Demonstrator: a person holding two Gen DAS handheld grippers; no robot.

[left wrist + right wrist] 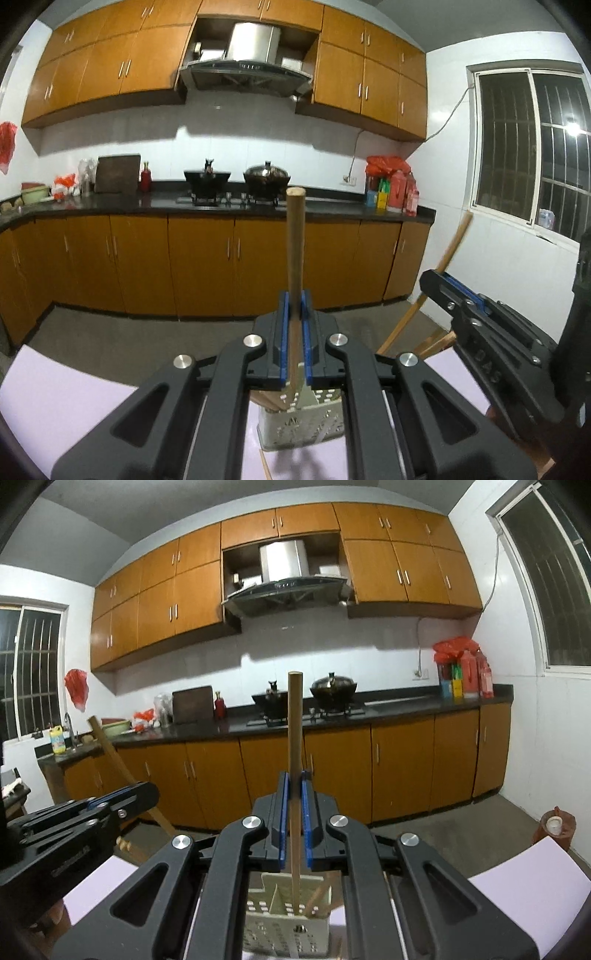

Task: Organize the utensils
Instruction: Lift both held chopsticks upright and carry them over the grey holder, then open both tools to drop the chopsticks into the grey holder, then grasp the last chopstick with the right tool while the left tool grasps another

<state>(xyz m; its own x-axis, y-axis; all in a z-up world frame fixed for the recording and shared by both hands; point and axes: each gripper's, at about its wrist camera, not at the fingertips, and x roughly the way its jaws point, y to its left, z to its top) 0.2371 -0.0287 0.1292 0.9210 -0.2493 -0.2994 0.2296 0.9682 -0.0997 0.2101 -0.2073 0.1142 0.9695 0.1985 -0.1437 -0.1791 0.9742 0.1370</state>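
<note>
My left gripper (294, 299) is shut on a wooden utensil handle (295, 236) that stands upright; its lower end goes down into a white perforated utensil holder (303, 424). My right gripper (294, 781) is shut on another upright wooden handle (294, 731) whose lower end sits inside the same holder (288, 923), in a compartment by the divider. The right gripper also shows in the left wrist view (454, 291), with its handle (450, 251) tilted. The left gripper shows in the right wrist view (122, 797) with its handle (110, 749).
The holder stands on a pale lilac table top (74, 391), which also shows in the right wrist view (524, 886). More wooden sticks (319, 897) lean inside the holder. Beyond are kitchen cabinets (207, 262), a dark counter (110, 203) with pots, and a small stool (557, 827).
</note>
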